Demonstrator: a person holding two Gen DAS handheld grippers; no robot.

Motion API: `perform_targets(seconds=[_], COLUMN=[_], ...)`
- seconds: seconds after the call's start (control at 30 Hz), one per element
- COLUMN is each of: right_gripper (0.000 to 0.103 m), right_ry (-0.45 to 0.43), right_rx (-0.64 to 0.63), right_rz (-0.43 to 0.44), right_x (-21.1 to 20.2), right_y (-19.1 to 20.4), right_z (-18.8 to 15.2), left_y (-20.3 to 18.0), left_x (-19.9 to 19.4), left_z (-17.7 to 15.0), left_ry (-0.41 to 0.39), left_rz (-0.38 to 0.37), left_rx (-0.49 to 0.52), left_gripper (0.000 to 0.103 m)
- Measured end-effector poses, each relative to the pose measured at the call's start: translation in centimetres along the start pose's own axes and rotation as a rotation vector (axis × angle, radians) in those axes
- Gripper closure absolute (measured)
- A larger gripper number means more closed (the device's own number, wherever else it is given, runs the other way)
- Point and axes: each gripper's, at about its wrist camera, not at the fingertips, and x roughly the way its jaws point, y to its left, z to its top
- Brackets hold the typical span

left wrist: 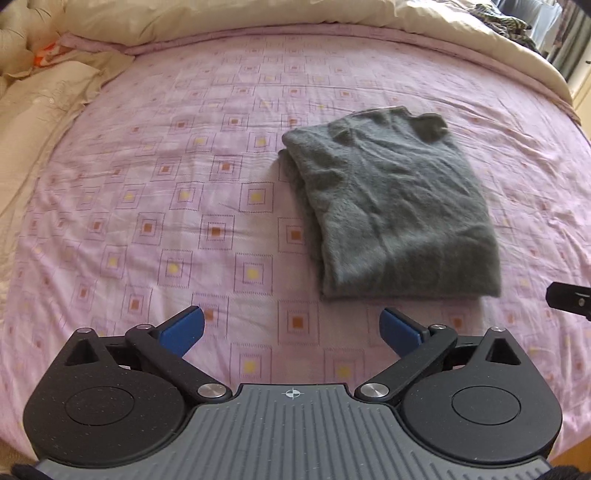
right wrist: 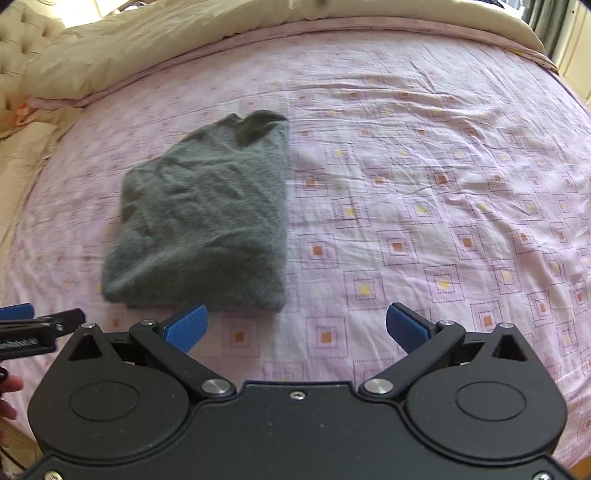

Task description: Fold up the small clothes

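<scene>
A grey fuzzy garment (left wrist: pixel 391 206) lies folded into a rough rectangle on the pink patterned bedsheet (left wrist: pixel 184 184). In the right wrist view the same garment (right wrist: pixel 207 218) lies ahead and to the left. My left gripper (left wrist: pixel 291 326) hovers open just short of the garment's near edge, with nothing between its blue pads. My right gripper (right wrist: pixel 297 325) is open too, its left pad (right wrist: pixel 186 326) close to the garment's near right corner and not touching it. The left gripper's tip (right wrist: pixel 22 321) shows at the left edge of the right wrist view.
A beige duvet (left wrist: pixel 221 14) is bunched along the far side of the bed, with pillows (left wrist: pixel 40 107) at the left. Dark clothes (left wrist: pixel 506 22) lie at the far right. A hand (right wrist: pixel 7 395) shows at the lower left of the right wrist view.
</scene>
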Motion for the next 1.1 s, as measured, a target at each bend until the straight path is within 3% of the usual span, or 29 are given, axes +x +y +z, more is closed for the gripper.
perform_targets(seconds=[0.3,0.4,0.63,0.7,0.77,1.0,1.1], right_gripper=[0.001,0.001,0.001,0.001,0.002,0.005,0.003], right_ry=[-0.040,-0.052,-0.163,-0.162,-0.154,-0.117,-0.113], right_rx=[-0.062,-0.083,-0.112,-0.107,-0.081,-0.027,-0.019], right_rz=[0.023,0.011,0.074,0.107,0.144,0.225,0.253], right_x=[-5.4,-6.9,-8.7,-8.1,-7.3,-2.9,-0.8], right_y=[0.1,0.2,-0.3,-0.6,-0.9,-1.3,-1.1], right_z=[-1.3,-1.8,-3.6,-3.7,-3.6,-2.1,-0.9], left_y=[-2.9,-3.9,-5.1,-4.9,-4.3,-0.9,-0.2], left_x=[-5.1,-6.7,-8.6,-8.0,-7.0,-1.6,1.2], left_z=[-2.2,-2.9,-4.0,-3.7,-3.0,1.5,4.2], left_ry=[-0.009,-0.036,-0.131,-0.115,-0.089,-0.093,-0.124], left_rz=[0.031,0.033,0.043,0.011,-0.045,-0.210,-0.193], left_rx=[-0.004,0.001,-0.004,-0.008,-0.035,-0.163,-0.153], left_gripper=[0.001,0.001,0.002,0.004,0.019,0.020,0.019])
